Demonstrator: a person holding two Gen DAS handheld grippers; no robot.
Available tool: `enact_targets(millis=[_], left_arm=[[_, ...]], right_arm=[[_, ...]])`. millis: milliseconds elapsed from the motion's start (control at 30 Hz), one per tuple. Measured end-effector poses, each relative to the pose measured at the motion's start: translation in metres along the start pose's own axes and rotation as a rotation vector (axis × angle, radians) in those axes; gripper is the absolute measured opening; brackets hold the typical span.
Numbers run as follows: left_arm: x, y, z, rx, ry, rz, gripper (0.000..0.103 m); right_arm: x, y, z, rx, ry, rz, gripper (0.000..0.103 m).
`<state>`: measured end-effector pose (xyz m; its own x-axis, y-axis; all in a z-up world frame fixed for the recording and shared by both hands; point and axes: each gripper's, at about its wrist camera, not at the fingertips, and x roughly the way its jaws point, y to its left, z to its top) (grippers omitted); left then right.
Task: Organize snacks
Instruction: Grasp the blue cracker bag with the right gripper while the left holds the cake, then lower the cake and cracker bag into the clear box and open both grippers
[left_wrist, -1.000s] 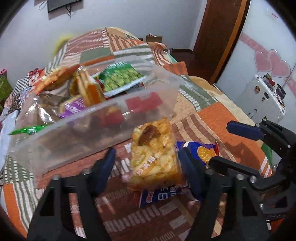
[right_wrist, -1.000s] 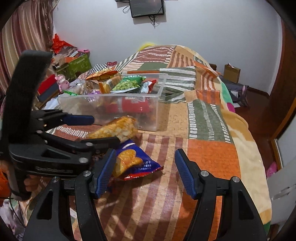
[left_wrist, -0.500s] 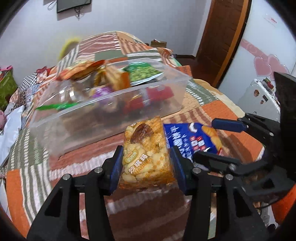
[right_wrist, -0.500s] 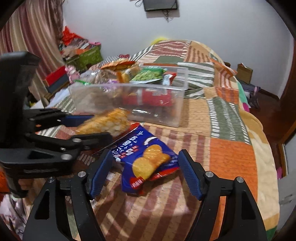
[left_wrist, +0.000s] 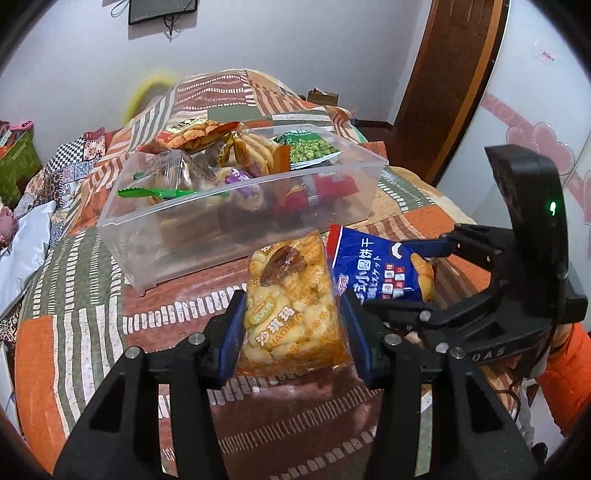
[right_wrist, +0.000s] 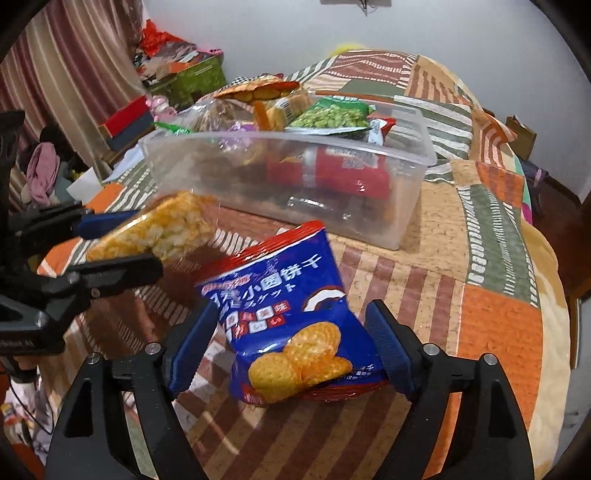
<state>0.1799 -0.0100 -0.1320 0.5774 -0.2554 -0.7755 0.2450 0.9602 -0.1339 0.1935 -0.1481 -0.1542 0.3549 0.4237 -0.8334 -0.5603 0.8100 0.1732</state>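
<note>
Your left gripper (left_wrist: 291, 328) has its jaws clamped on the yellow puffed-rice snack pack (left_wrist: 293, 308), both blue pads pressed against its sides. The pack stands with its long axis running from 6 toward 12 o'clock in the left wrist view, its top edge toward the bin.

Your right gripper (right_wrist: 291, 343) has just been widening its jaws; they straddle the blue biscuit bag (right_wrist: 295, 321), which sits between them. The pad at 3 o'clock touches the bag's lower corner, but I cannot tell whether the pad at 9 o'clock still presses it. The bag's long axis tilts from 5 toward 11 o'clock, printed face up, biscuit picture nearest you.

At 12 o'clock of both packs, on the patchwork bedspread (right_wrist: 495, 321), sits the clear plastic bin (left_wrist: 155, 254), long side facing you. In it lie a green pea packet (right_wrist: 334, 116), red packs (right_wrist: 347, 173), a purple wrapper (left_wrist: 238, 177), an orange cracker bag (left_wrist: 192, 134) piled above the rim, and a green-edged clear wrapper (left_wrist: 155, 192).
</note>
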Motion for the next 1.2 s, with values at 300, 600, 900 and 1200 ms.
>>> enact_targets(millis=[300, 600, 900, 1200], left_arm=[[-0.005, 0.003, -0.003, -0.017, -0.004, 0.018, 0.050], [-0.026, 0.005, -0.001, -0.025, -0.055, 0.033, 0.050], [-0.052, 0.004, 0.004, -0.033, -0.116, 0.052, 0.050], [-0.061, 0.011, 0.028, -0.059, -0.176, 0.068, 0.050]], right_arm=[[0.002, 0.014, -0.012, -0.031, -0.019, -0.059, 0.077], [-0.019, 0.010, -0.009, 0.022, -0.101, -0.078, 0.066], [-0.055, 0.017, -0.010, 0.018, -0.190, -0.070, 0.064], [-0.087, 0.014, 0.010, 0.038, -0.321, -0.096, 0.064]])
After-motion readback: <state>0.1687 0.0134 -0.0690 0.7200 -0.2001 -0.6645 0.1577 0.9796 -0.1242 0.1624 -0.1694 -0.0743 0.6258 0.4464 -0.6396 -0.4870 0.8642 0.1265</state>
